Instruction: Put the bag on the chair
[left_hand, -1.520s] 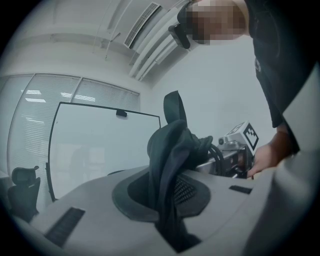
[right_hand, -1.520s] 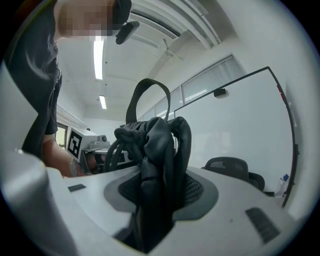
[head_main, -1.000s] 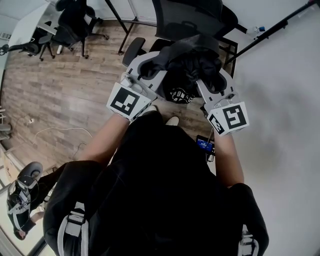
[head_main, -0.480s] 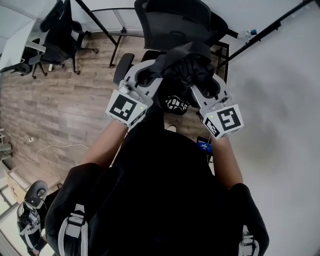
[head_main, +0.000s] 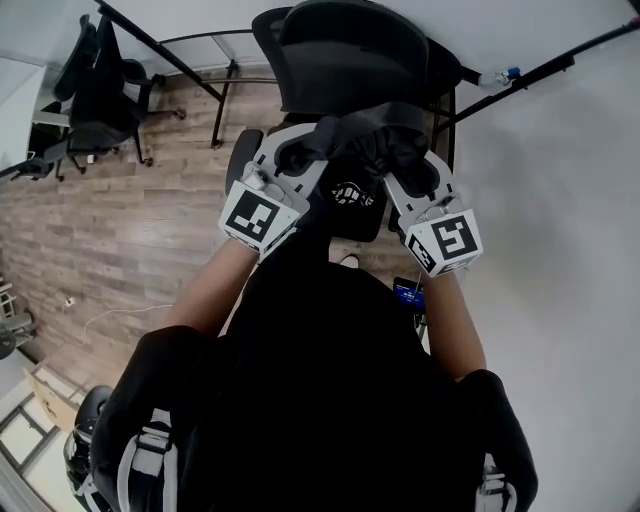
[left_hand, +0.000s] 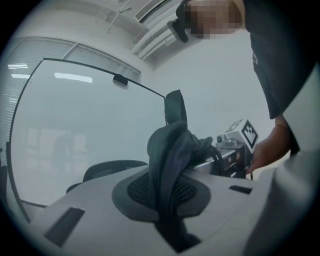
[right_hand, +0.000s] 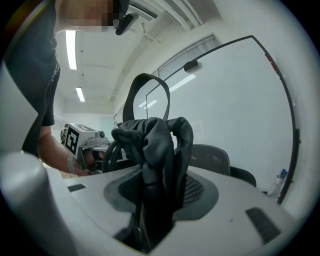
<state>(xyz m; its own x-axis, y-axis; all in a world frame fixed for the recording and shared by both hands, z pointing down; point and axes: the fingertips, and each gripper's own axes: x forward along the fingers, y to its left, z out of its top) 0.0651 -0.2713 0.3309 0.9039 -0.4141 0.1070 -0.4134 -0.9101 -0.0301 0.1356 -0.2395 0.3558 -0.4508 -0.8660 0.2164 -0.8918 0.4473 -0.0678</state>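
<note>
Nearest the camera in the head view is your own torso in dark clothing, with both bare forearms reaching forward. At the end of your left forearm (head_main: 212, 285) sits the left gripper (head_main: 312, 143), its marker cube facing up; at the end of your right forearm (head_main: 450, 312) sits the right gripper (head_main: 403, 163), also with its cube facing up. Each tool is pinching the black bag (head_main: 365, 148). In the left gripper view, the left gripper (left_hand: 168, 192) has its jaws pressed on a narrow fold of the bag (left_hand: 170, 147). In the right gripper view, the right gripper (right_hand: 152, 202) is clamped on a thicker bunch of the bag (right_hand: 157, 142), so its jaws stand wider apart. The bag hangs bunched between the two tools, lifted above the seat of the black office chair (head_main: 350, 45) and just in front of its mesh backrest. Whether its underside touches the seat cannot be told. Beyond the chair lie a wood-plank floor (head_main: 130, 220), a second chair (head_main: 100, 90) at far left, and a white wall (head_main: 560, 200) at right.
</note>
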